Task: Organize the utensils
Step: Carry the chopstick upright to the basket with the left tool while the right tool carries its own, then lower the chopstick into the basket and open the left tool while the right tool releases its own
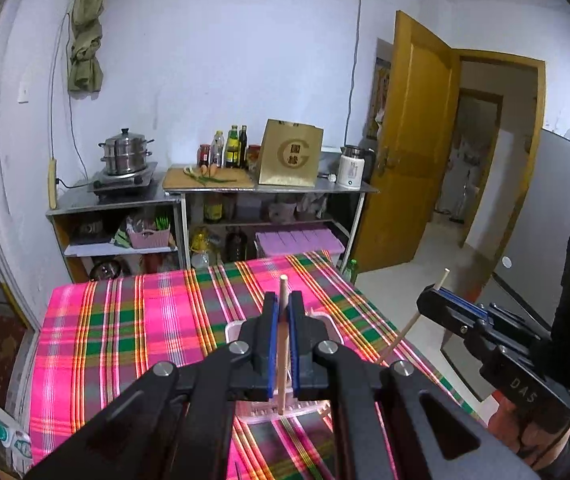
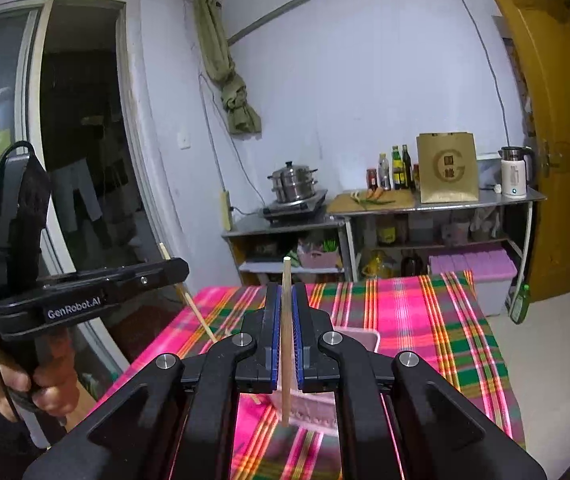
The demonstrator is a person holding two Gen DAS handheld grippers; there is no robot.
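Two tools, two chopsticks (one each)

Home kitchen: steamer pot, condiment bottles.

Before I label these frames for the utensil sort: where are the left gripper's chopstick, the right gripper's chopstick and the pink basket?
Left chopstick (image 1: 284, 344), left wrist view, mid-shaft.
Right chopstick (image 2: 285, 344), right wrist view, mid-shaft.
Pink basket (image 2: 359, 335), right wrist view, far rim.

Pretty lived-in kitchen corner: steel steamer pot on a small stove, bunch of sauce bottles next to a brown paper bag, white kettle, yellow wooden door standing open.
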